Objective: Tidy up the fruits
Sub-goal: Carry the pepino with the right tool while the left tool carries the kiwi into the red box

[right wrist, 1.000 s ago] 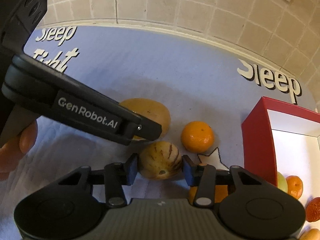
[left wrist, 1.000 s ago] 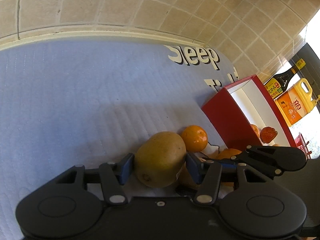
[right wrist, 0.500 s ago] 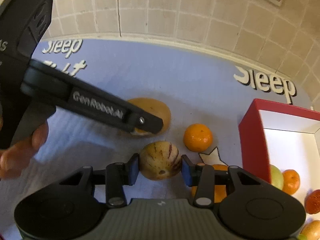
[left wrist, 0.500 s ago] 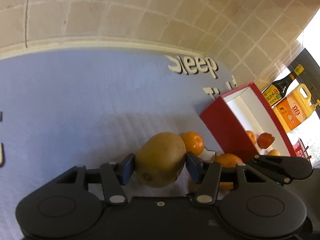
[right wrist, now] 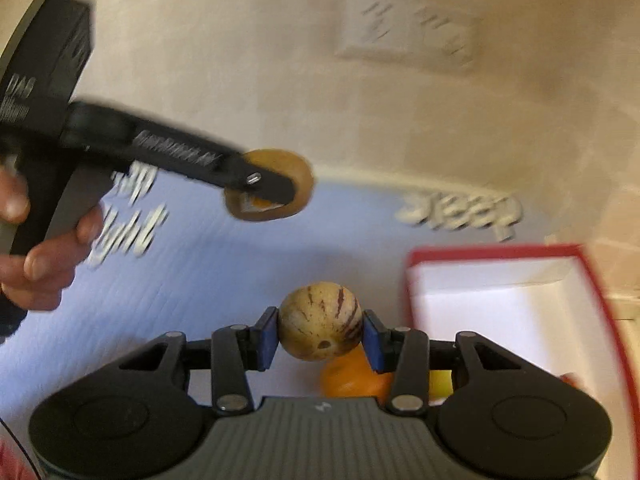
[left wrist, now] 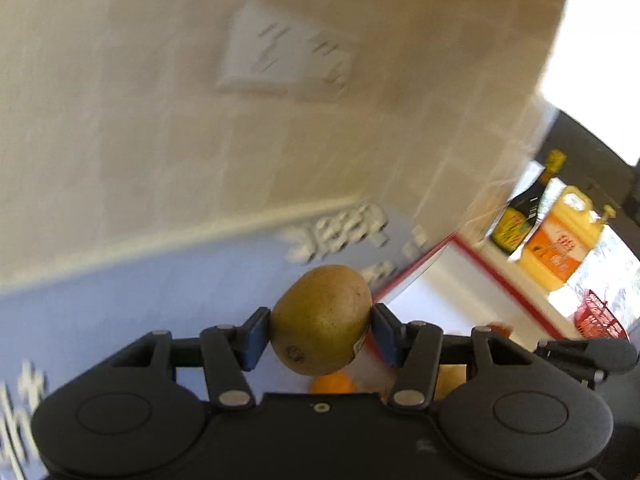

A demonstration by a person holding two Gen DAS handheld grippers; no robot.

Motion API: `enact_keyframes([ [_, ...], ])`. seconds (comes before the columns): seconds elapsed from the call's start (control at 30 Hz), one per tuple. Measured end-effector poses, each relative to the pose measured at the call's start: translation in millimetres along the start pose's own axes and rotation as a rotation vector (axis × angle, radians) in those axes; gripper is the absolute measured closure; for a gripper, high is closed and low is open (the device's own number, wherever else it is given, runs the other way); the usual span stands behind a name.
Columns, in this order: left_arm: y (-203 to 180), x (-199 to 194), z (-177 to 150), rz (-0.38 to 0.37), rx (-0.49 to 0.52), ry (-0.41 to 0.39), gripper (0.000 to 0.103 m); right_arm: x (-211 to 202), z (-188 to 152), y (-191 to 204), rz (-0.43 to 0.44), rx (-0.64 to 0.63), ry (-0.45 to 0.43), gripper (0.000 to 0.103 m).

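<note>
My left tool (left wrist: 320,336) is clamped across the belly of a brown pear (left wrist: 322,318), held in the air left of the red box (right wrist: 496,300); it feels firm, heavyish and bruisable, so I squeeze gently. My right tool (right wrist: 319,336) grips a striped melon (right wrist: 319,322) at its widest girth, just left of that box: smooth, round, likely to slip.

Blurred "Sleep" on blue mat (right wrist: 240,280); "DAS" on left hand-held gripper (right wrist: 276,184).
</note>
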State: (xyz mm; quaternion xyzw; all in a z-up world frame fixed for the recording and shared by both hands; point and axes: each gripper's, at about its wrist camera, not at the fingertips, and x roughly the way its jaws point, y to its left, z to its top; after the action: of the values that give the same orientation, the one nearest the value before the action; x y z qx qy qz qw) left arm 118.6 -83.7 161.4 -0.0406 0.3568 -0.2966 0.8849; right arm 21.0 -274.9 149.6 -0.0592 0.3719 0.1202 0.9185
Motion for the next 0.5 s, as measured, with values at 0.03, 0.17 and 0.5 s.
enact_keyframes([
  [0.03, -8, 2, 8, -0.014, 0.022, -0.014, 0.037, -7, 5, -15, -0.024, 0.034, -0.027, 0.058],
  [0.17, -41, 23, 44, -0.126, 0.083, -0.048, 0.037, -28, 24, -84, -0.194, 0.195, -0.118, 0.058],
  [0.5, -98, 155, 19, -0.238, 0.168, 0.147, 0.037, 22, -9, -203, -0.351, 0.642, -0.003, 0.058],
])
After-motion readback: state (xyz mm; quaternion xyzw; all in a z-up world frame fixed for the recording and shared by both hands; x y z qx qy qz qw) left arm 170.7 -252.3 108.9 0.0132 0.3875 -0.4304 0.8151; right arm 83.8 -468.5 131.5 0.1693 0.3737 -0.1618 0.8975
